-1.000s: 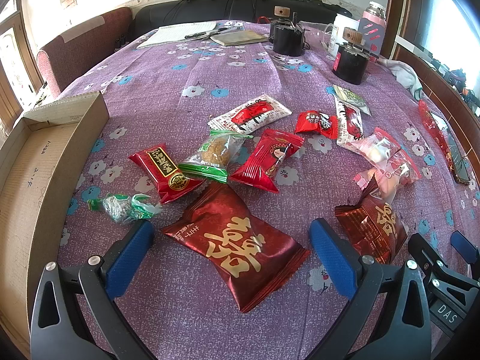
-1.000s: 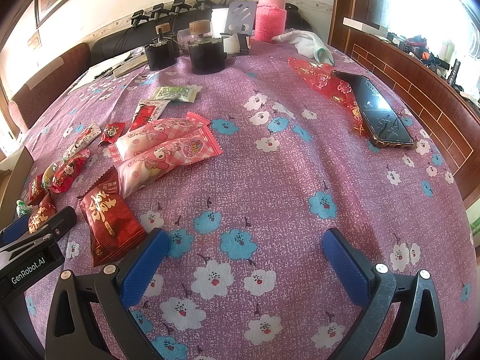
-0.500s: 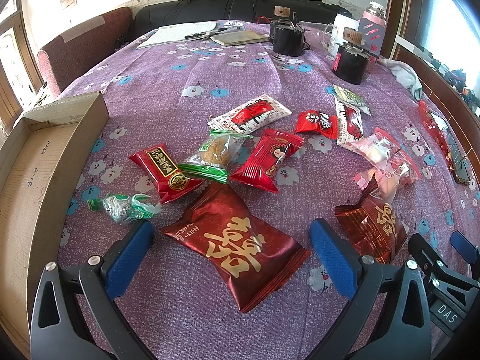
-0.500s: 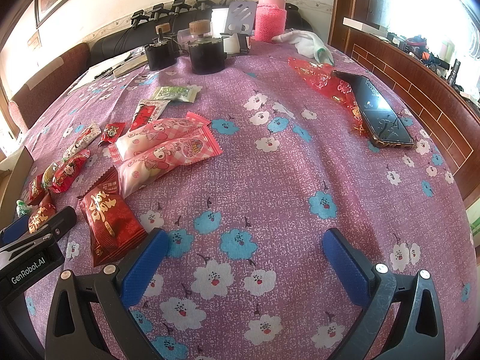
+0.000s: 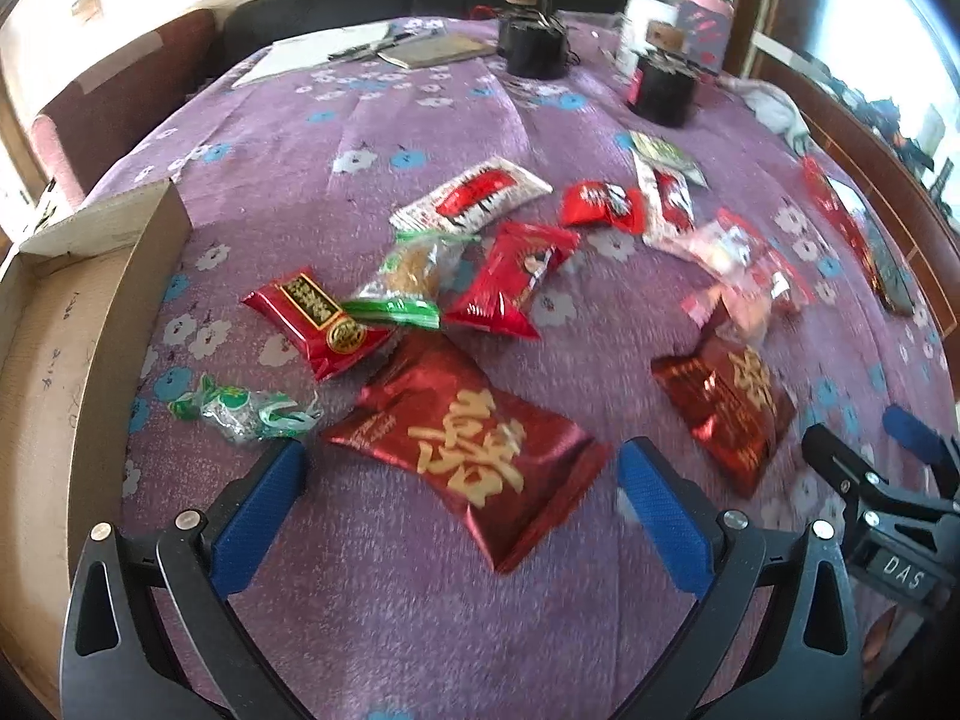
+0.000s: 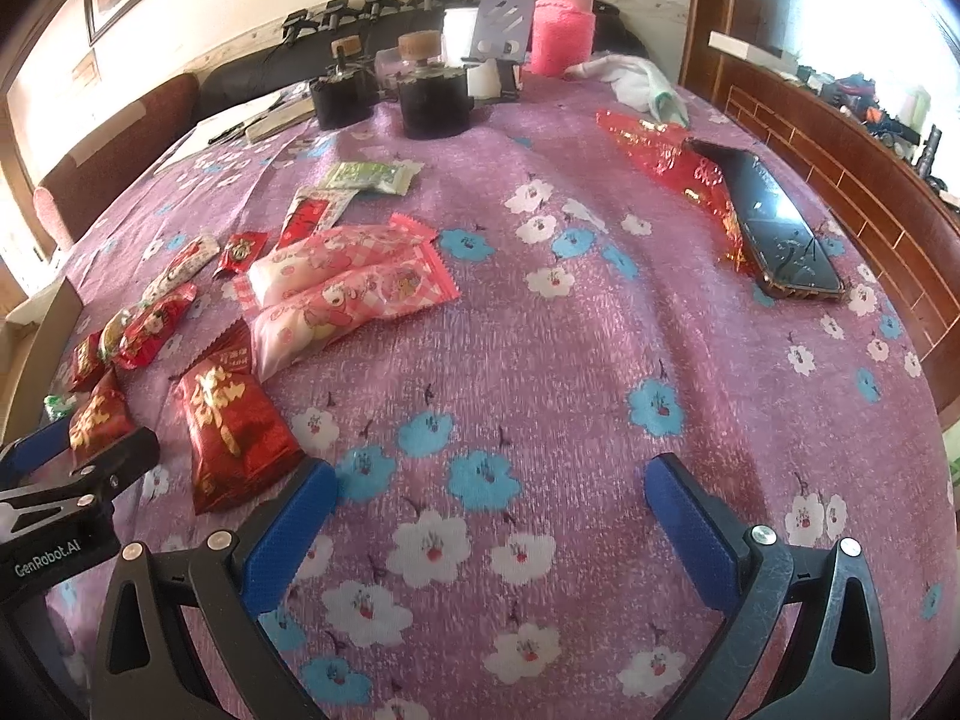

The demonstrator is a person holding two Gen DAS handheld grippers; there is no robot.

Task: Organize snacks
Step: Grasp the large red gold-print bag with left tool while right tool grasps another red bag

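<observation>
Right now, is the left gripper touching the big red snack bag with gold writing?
Apart. In the left wrist view the left gripper is open, and purple cloth shows between each blue finger and the big red snack bag.

Two dark red packets with gold characters lie nearest: a big one (image 5: 474, 441) at six o'clock and a smaller one (image 5: 726, 405) at four. Three bright red wrapped snacks (image 5: 318, 321) sit around the middle. Two white sachets with red print (image 5: 471, 198) lie toward twelve o'clock. Two pink packets (image 6: 354, 285) lie side by side at three. One green-edged pastry bag (image 5: 408, 282), one green twisted candy (image 5: 243, 408), one green sachet (image 6: 369, 177). One cardboard box (image 5: 72, 324) at nine. Two dark jars (image 6: 432, 96) far back.
</observation>
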